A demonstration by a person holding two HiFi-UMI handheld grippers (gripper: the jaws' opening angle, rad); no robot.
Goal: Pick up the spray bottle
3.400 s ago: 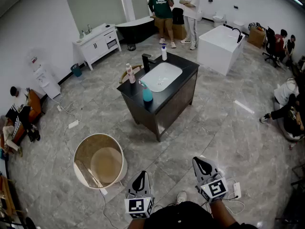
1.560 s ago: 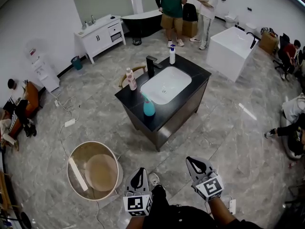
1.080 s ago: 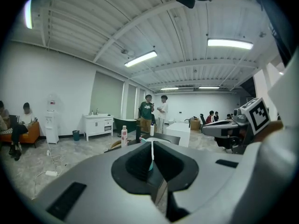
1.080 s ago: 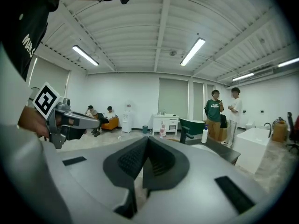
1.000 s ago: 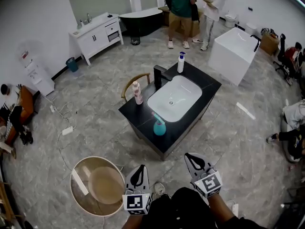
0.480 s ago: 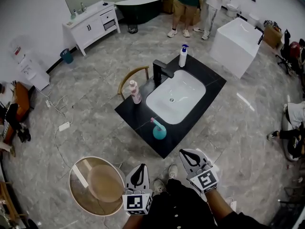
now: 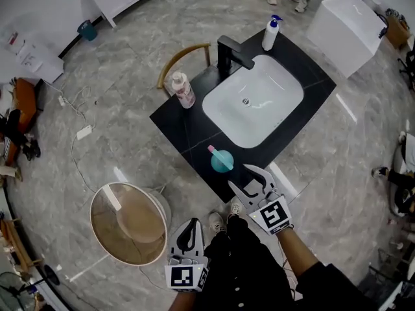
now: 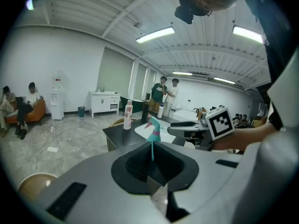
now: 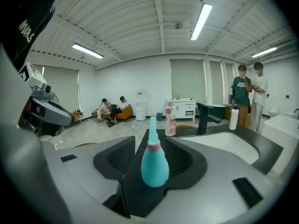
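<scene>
The pink bottle (image 9: 170, 119) at the black counter's (image 7: 188, 131) left edge reads LUX. The teal spray bottle (image 9: 154, 164), pink-collared, stands at the counter's near edge, beside the white sink (image 7: 259, 102). My right gripper (image 7: 243, 181) has its jaws apart, with the bottle just ahead, in line with the gap and clear of both. My left gripper (image 7: 188, 230) hangs off the counter, jaws together on nothing.

The right gripper (image 7: 246, 181) reaches forward with jaws apart; the left gripper (image 7: 187, 233) hangs back, jaws seemingly together.
</scene>
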